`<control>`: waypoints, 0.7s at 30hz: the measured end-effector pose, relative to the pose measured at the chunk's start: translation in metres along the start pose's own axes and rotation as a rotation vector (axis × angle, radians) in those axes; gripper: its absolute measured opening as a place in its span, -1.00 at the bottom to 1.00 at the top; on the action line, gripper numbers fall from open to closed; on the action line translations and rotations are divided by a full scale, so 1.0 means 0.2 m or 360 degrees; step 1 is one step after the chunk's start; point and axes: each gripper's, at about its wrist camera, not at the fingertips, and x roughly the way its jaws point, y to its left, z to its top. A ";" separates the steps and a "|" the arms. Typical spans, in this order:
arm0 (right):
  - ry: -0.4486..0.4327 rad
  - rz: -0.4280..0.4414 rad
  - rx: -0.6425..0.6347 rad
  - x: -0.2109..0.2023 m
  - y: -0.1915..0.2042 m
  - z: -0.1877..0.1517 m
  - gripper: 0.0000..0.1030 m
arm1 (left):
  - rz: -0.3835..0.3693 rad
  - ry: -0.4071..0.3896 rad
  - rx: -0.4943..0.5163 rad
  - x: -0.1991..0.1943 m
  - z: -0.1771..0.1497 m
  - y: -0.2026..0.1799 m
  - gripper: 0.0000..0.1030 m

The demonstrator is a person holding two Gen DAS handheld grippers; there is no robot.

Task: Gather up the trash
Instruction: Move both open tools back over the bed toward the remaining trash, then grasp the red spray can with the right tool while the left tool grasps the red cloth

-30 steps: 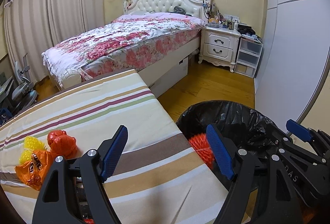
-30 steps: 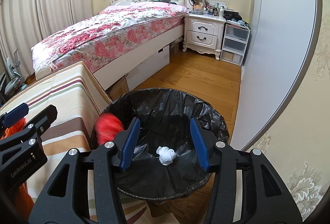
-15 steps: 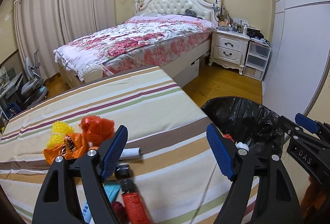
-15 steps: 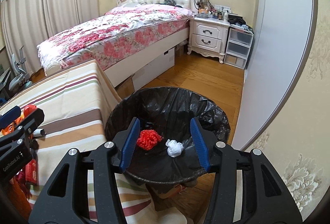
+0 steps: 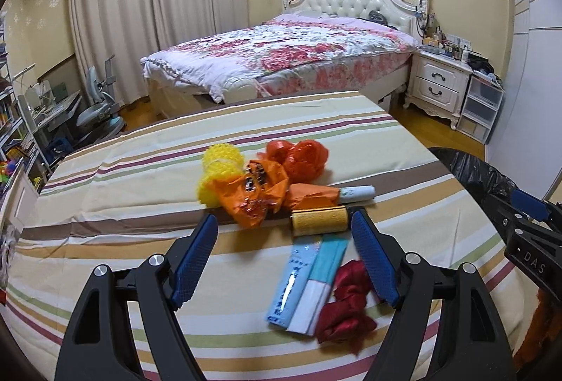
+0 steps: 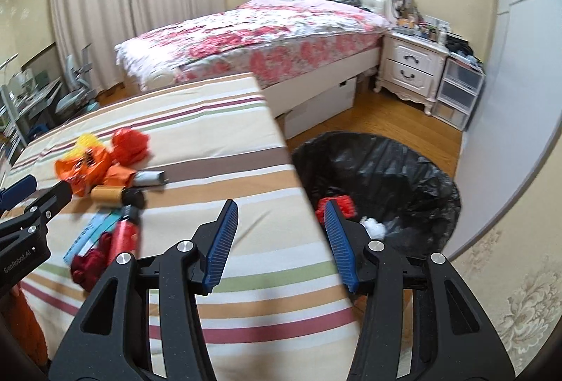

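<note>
- Left gripper (image 5: 283, 253) hangs with jaws wide apart, empty, over the striped tabletop (image 5: 140, 170)
- Right gripper (image 6: 277, 240) released too, nothing gripped, at the table's right edge
- One cluster of trash mid-table: one yellow mesh ball (image 5: 217, 170), two orange bags (image 5: 253, 195), one yellow roll (image 5: 319, 221), one blue packet (image 5: 305, 282), one red rag (image 5: 346, 307)
- One black-lined bin (image 6: 386, 177) right of the table holds two scraps; bare cloth to the left
</note>
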 end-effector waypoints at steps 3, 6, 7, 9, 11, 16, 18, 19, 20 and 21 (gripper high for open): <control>0.0024 0.0068 -0.0058 0.01 0.11 -0.02 -0.03 | 0.0054 0.0015 -0.0024 0.00 -0.04 0.08 0.48; 0.0047 0.0129 -0.0104 0.02 0.22 -0.03 -0.03 | 0.0090 0.0037 -0.0065 0.00 -0.08 0.18 0.48; 0.0056 0.0148 -0.0118 0.03 0.25 -0.04 -0.03 | 0.0102 0.0045 -0.0077 0.01 -0.09 0.21 0.48; 0.0070 0.0179 -0.0151 0.04 0.30 -0.04 -0.03 | 0.0126 0.0062 -0.0096 0.01 -0.12 0.26 0.48; 0.0082 0.0203 -0.0184 0.05 0.35 -0.05 -0.03 | 0.0144 0.0078 -0.0118 0.02 -0.14 0.30 0.48; 0.0123 0.0250 -0.0244 0.09 0.46 -0.07 -0.03 | 0.0171 0.0099 -0.0167 0.02 -0.18 0.38 0.48; 0.0142 0.0255 -0.0262 0.10 0.49 -0.08 -0.08 | 0.0169 0.0107 -0.0178 0.02 -0.19 0.40 0.48; 0.0152 0.0259 -0.0268 0.11 0.49 -0.08 -0.11 | 0.0164 0.0109 -0.0181 0.02 -0.19 0.40 0.48; 0.0167 0.0259 -0.0274 0.12 0.50 -0.08 -0.13 | 0.0163 0.0110 -0.0181 0.02 -0.19 0.40 0.48; 0.0175 0.0260 -0.0277 0.13 0.51 -0.08 -0.17 | 0.0161 0.0110 -0.0179 0.02 -0.20 0.40 0.48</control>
